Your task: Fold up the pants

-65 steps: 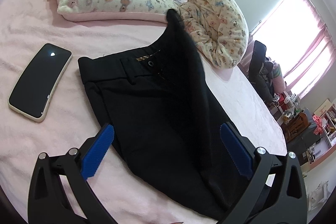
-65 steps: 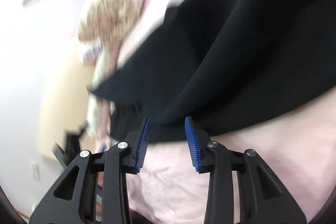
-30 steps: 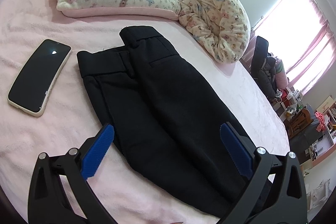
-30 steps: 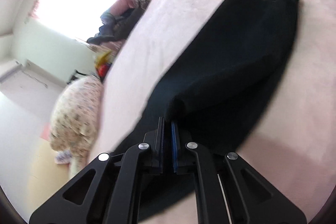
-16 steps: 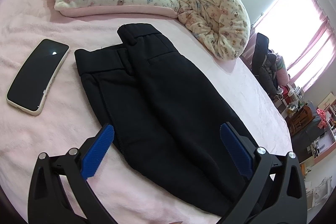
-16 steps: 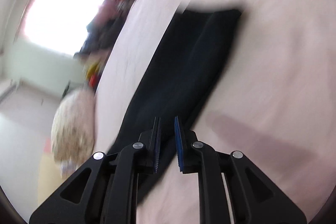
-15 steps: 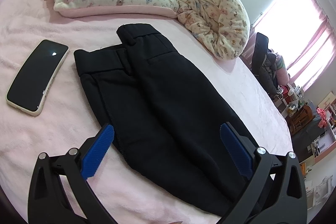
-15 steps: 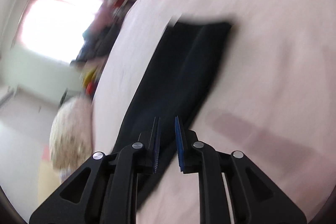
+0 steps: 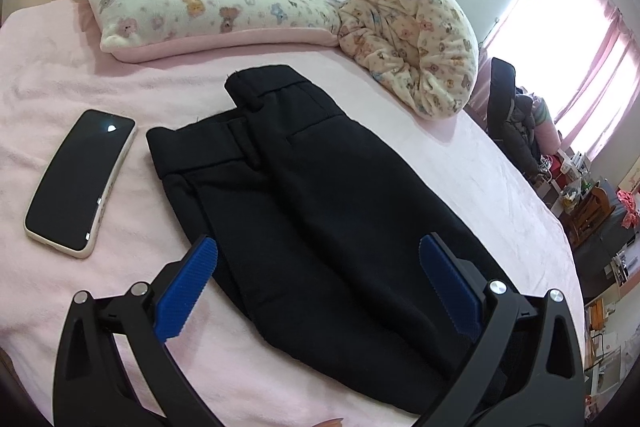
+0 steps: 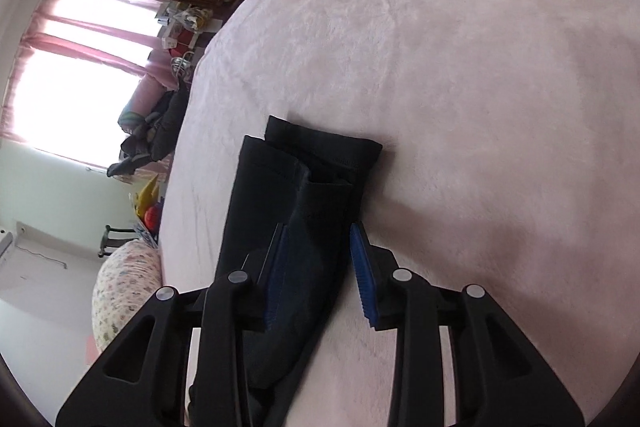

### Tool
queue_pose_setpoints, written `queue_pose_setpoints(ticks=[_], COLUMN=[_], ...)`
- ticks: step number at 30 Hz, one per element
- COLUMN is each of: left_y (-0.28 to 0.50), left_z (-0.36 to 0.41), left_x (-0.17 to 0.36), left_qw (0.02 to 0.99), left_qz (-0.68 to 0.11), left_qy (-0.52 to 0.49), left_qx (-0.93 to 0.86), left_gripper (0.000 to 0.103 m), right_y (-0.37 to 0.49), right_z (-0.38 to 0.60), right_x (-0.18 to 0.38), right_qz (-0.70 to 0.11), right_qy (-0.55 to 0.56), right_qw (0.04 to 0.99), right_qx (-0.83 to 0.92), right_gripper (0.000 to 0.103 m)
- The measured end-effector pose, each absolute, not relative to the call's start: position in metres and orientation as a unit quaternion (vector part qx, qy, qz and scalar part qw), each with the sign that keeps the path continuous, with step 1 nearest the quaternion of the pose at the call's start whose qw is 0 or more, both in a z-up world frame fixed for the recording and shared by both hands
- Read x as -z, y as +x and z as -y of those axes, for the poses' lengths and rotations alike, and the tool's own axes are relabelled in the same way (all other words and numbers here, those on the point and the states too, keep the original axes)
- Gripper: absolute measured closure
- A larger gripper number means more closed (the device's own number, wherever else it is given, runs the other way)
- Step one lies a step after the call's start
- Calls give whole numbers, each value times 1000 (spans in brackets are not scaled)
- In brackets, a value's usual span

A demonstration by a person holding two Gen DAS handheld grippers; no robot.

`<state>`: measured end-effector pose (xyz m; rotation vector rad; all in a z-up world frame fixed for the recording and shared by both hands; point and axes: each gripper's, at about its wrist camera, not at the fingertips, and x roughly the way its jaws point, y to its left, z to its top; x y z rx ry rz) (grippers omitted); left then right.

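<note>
The black pants (image 9: 320,211) lie folded lengthwise, leg over leg, on the pink bed (image 9: 60,67), waistband toward the pillows and cuffs toward the foot. The step in hand looks like lining up for the cross fold. The right gripper (image 10: 320,267) hangs over the cuff end with its jaws opening; cloth shows between them but the pads (image 10: 362,267) do not seem to press it. To do this well, it should take both cuffs (image 10: 320,155) together, since one sits a little off the other, and carry them flat toward the waistband so the layers do not slide. The left gripper (image 9: 316,287) hovers spread wide above the thigh part, holding nothing; it could pin the middle as a crease line. The fuzzy blanket will likely drag on the cloth, so lifting beats sliding. A phone (image 9: 80,179) lies just beside the waistband, apart from it. Behind are a bear-print pillow (image 9: 200,3) and a rolled blanket (image 9: 420,35); further off, a bright window (image 9: 568,39) with pink curtains and cluttered furniture.
</note>
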<state>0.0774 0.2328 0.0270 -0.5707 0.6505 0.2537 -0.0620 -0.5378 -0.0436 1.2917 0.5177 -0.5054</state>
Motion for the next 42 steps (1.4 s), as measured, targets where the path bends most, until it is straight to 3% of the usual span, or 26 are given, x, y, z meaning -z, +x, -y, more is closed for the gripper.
queue_pose_setpoints(ticks=[2,4,5,13,19,23,27,32,38,39,41,42], left_y=[77,78,79,80,83,90,108,141,172,175,179,180], left_z=[-231,-227,-226,-222,-225,-237,-258,-305,-314,-314,-316,-318], left_x=[-26,-27,-27,-27,-26,-34,-34,-9,2,6,17,21], left_qw=[901,903,904,905,904,908,901,839,827,820,797,788], left_qz=[-316,-319,-319,-323,-327,-327,-351,-396,-407,-413,-426,-434], left_qy=[-271,-261,-257,-248,-247,-229,-236,-374,-386,-393,-421,-430], left_qx=[-121,-122,-121,-120,-121,-125,-95,-2,41,47,70,75], left_gripper=[2,2,2,2,2,2,2,2,4,7,23,23], right_y=[-54,-50,-49,-45,-32,-43,-66,-75,-63,-61,-58,-56], right_z=[538,536,535,539,547,547,536,514,511,513,514,516], right_x=[45,44,41,14,55,55,40,21,16,17,20,22], right_qz=[-243,-242,-239,-196,-240,-240,-208,-135,-133,-136,-142,-145], right_qy=[586,573,558,535,556,572,585,562,547,549,553,554], right_qw=[738,748,758,786,748,747,750,792,808,808,806,805], right_qx=[230,233,237,239,270,239,228,198,172,167,159,156], right_gripper=[70,91,95,98,97,87,51,51,51,51,51,51])
